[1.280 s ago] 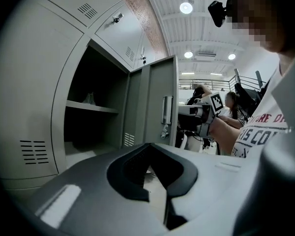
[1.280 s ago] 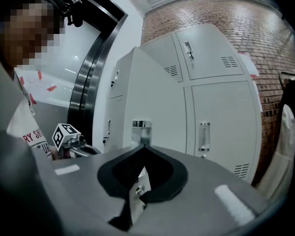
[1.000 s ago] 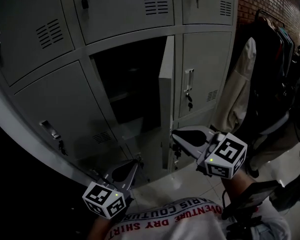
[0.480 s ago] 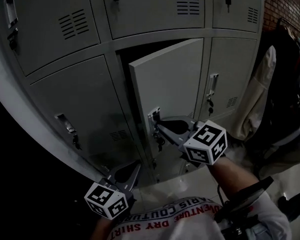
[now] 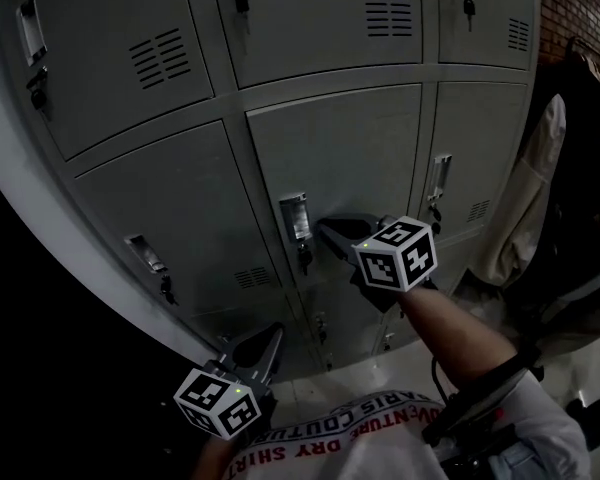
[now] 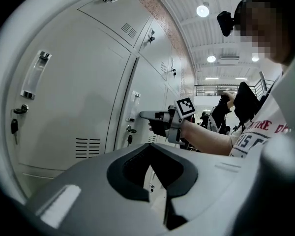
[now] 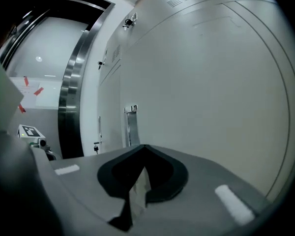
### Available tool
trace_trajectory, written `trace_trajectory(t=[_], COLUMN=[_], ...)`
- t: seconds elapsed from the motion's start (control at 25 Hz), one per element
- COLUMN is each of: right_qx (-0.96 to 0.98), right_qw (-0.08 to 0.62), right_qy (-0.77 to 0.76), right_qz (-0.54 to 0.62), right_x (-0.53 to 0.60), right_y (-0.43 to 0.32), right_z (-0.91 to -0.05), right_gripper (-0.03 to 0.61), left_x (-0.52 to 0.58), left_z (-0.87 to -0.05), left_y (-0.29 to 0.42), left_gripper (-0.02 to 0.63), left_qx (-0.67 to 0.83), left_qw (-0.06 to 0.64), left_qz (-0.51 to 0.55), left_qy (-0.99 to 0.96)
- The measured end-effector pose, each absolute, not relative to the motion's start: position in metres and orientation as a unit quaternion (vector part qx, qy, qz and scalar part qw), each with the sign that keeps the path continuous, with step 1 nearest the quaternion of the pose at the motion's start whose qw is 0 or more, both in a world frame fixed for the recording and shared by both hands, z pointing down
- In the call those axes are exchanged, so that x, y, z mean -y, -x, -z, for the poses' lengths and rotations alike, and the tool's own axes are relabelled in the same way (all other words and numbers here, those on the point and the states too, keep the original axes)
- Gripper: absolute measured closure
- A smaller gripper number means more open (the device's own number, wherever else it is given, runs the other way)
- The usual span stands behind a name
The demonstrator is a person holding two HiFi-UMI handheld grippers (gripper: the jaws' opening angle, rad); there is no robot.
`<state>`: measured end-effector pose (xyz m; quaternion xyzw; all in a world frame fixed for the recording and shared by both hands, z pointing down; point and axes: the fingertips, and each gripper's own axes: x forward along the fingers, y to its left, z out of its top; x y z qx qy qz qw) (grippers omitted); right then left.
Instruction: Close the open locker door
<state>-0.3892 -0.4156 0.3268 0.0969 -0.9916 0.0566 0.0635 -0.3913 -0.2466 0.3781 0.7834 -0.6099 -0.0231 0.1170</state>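
Locker door (image 5: 350, 153): pale grey metal, middle column, second row from top in head view. Stands shut, face flush with neighbouring doors, no gap seen. Latch plate (image 5: 293, 216) near left edge, small key (image 5: 303, 258) hanging under it.

Your left gripper (image 6: 150, 168), grey with dark inner pads, fills the near foreground, jaws together on nothing. Farther off to the right, your right gripper (image 6: 143, 115) points its tip at the pale grey metal locker door (image 6: 148, 77), just beside its upright handle (image 6: 133, 100).
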Motion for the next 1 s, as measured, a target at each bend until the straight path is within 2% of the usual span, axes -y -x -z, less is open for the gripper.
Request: trace_trajectory(t=[0.6, 0.84, 1.0], right_qx=[0.991, 0.989, 0.984], right_qw=[0.056, 0.084, 0.106], right_qy=[-0.109, -0.103, -0.096], right_qz=[-0.063, -0.061, -0.108], right_x=[0.429, 0.403, 0.370], right_y=[0.385, 0.339, 0.284], right_z=[-0.331, -0.349, -0.381], right_gripper=[0.583, 0.583, 0.583], left_x=[0.243, 0.242, 0.235], left_z=[-0.381, -0.381, -0.383], left_y=[0.389, 0.359, 0.321], left_gripper=[0.610, 0.611, 0.611], left_qx=[0.612, 0.600, 0.594], left_qw=[0.136, 0.146, 0.127], left_qz=[0.028, 0.020, -0.003], left_qy=[-0.778, -0.787, -0.794])
